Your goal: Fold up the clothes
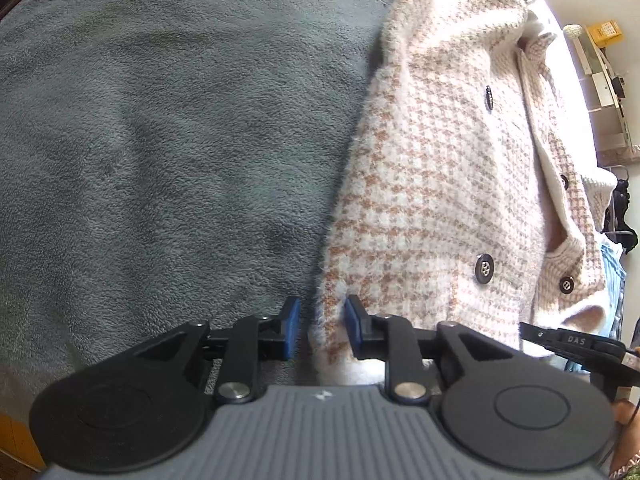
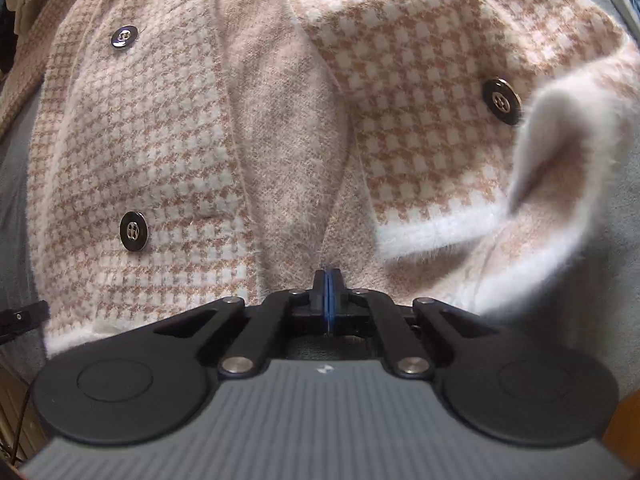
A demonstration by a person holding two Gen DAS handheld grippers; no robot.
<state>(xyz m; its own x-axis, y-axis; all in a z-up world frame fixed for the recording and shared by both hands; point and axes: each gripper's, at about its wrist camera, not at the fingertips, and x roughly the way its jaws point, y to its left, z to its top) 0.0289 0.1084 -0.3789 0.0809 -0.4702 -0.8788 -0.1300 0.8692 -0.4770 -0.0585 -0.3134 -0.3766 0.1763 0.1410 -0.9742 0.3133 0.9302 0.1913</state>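
- One fuzzy cardigan (image 1: 440, 152), cream with a tan houndstooth check, lying on a grey fleece blanket (image 1: 160, 120); in the left wrist view it covers the right part of the blanket, the rest of which is bare.
- Four dark round buttons show in the left wrist view, among them one large button (image 1: 484, 267) near the lower hem; three show in the right wrist view, including one on the right front panel (image 2: 501, 101).
- Front of the cardigan lies open in the right wrist view, the plain pinkish lining (image 2: 288, 128) showing between the two checked panels; a white-edged corner (image 2: 560, 152) of fabric is turned up at the right.
- Left gripper (image 1: 320, 320): blue pads partly apart, the cardigan's fuzzy edge between them; the right pad touches the fabric, the left pad stands just clear of it.
- Right gripper (image 2: 327, 292): blue pads fully together over the lower middle of the cardigan; whether any fabric is pinched between them cannot be told.
- One shelf unit (image 1: 608, 92), far right edge of the left wrist view, beyond the blanket.
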